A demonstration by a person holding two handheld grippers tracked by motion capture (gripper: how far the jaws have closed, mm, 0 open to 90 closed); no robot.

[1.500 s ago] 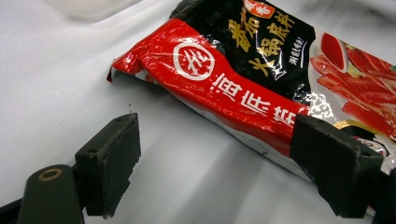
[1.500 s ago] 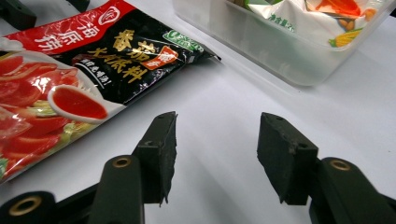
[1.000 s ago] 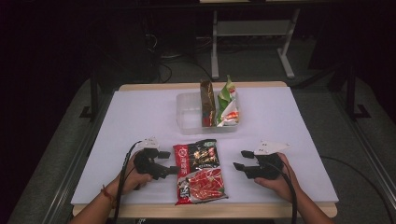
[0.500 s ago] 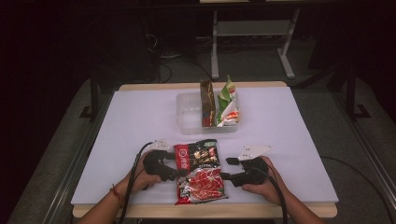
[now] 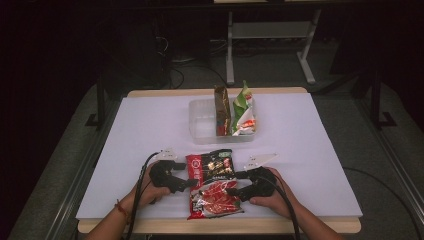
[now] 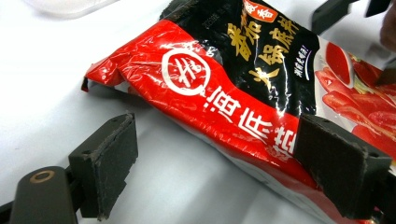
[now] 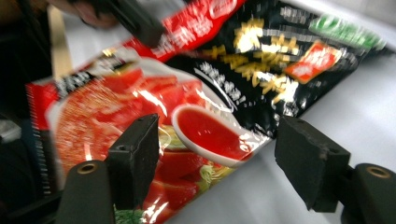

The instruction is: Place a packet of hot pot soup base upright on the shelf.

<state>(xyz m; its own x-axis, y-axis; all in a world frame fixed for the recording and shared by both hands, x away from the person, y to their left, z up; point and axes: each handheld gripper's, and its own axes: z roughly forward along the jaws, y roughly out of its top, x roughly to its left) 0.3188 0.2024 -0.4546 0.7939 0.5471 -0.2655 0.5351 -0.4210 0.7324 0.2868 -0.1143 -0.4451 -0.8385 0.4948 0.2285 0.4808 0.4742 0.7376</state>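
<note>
A red and black food packet (image 5: 212, 184) lies flat near the table's front edge. My left gripper (image 5: 191, 183) is at its left edge, with its jaws wide apart. In the left gripper view (image 6: 219, 163) one pad (image 6: 105, 163) rests on the bare table and the other (image 6: 336, 170) hangs over the packet's (image 6: 224, 79) red border. My right gripper (image 5: 235, 183) is at the packet's right edge. Its jaws (image 7: 222, 161) have just been opening and straddle the packet's (image 7: 187, 116) edge without pressing on it.
A clear plastic box (image 5: 200, 125) stands at the middle back of the white table (image 5: 310, 145), with a brown packet (image 5: 221, 115) and a green and white packet (image 5: 243, 112) upright in it. Cables trail from both grippers toward the front edge.
My right gripper has slid left up to the packet's right edge, and its jaws now stand wider. The left gripper has barely moved. The packet lies where it was.
</note>
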